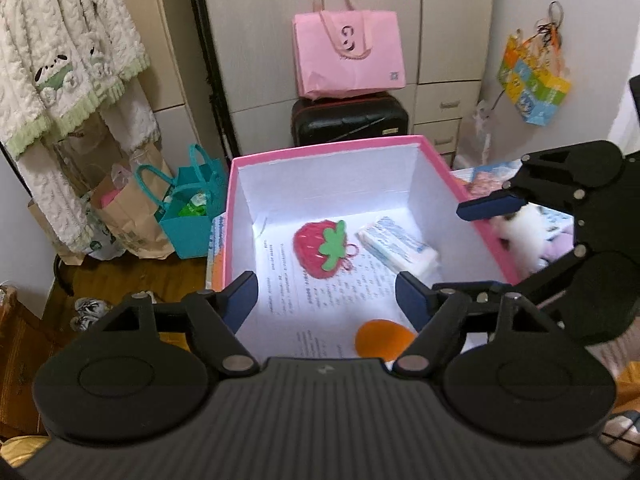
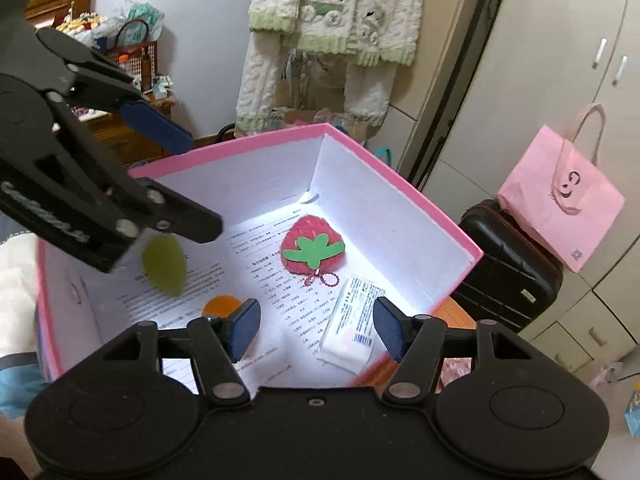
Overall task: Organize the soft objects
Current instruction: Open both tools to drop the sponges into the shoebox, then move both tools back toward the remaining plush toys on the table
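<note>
so, closest to me in the left wrist view, the left gripper (image 1: 326, 300) hangs over the near wall of the pink box (image 1: 472, 220), jaws spread with nothing between them. the right gripper (image 2: 314, 326) is the same in its own view, spread and empty, low in the frame above the box floor. inside lie an orange soft piece (image 1: 380, 338) nearest, a green soft piece (image 2: 164, 266) at mid left of the right view, then the tissue pack (image 2: 352, 322), and farther in the crochet strawberry (image 1: 320, 250). at the right edge of the left view a white plush toy (image 1: 520, 236) sits outside the box, behind the other gripper's arm. with both tools crowded over one opening, i reckon they could knock together, or catch the thin wall and shove the box. reaching for the plush, a jaw might snag the rim. beyond stand a black suitcase (image 1: 348, 118) and a pink bag (image 1: 348, 56).
</note>
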`<control>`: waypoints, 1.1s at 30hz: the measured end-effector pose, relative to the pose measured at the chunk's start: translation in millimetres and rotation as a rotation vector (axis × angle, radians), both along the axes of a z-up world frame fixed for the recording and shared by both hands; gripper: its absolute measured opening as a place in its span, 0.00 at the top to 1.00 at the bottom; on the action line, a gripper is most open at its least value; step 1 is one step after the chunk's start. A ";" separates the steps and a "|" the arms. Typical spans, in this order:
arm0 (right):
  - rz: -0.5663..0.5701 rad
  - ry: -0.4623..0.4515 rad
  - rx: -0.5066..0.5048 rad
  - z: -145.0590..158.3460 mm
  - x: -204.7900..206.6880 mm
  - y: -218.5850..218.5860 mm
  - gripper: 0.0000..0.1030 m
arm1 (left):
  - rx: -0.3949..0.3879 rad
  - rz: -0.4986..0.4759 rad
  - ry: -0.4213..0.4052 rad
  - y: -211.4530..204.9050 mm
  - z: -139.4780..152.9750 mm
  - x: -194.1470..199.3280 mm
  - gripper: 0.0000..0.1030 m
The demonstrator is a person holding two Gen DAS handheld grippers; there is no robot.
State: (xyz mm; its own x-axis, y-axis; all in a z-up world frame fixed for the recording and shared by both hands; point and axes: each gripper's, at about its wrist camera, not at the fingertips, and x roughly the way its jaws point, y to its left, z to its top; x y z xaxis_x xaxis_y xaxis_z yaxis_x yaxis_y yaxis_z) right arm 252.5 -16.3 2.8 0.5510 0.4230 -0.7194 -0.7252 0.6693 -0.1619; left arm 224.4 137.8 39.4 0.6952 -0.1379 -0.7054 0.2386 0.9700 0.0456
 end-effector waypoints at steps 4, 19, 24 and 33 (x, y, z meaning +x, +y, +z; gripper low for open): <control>-0.014 -0.008 0.030 12.8 -14.2 -7.9 0.30 | -0.006 -0.030 -0.018 -1.8 13.6 -21.4 0.25; 0.017 -0.076 0.091 54.2 -92.7 -55.1 0.21 | 0.046 -0.153 -0.085 -34.6 48.1 -98.8 0.18; -0.015 -0.072 0.154 57.9 -119.2 -93.5 0.21 | 0.057 -0.205 -0.068 -55.7 50.7 -119.8 0.18; -0.117 -0.066 0.187 41.2 -148.3 -164.3 0.21 | 0.084 -0.310 -0.064 -102.4 47.0 -147.6 0.17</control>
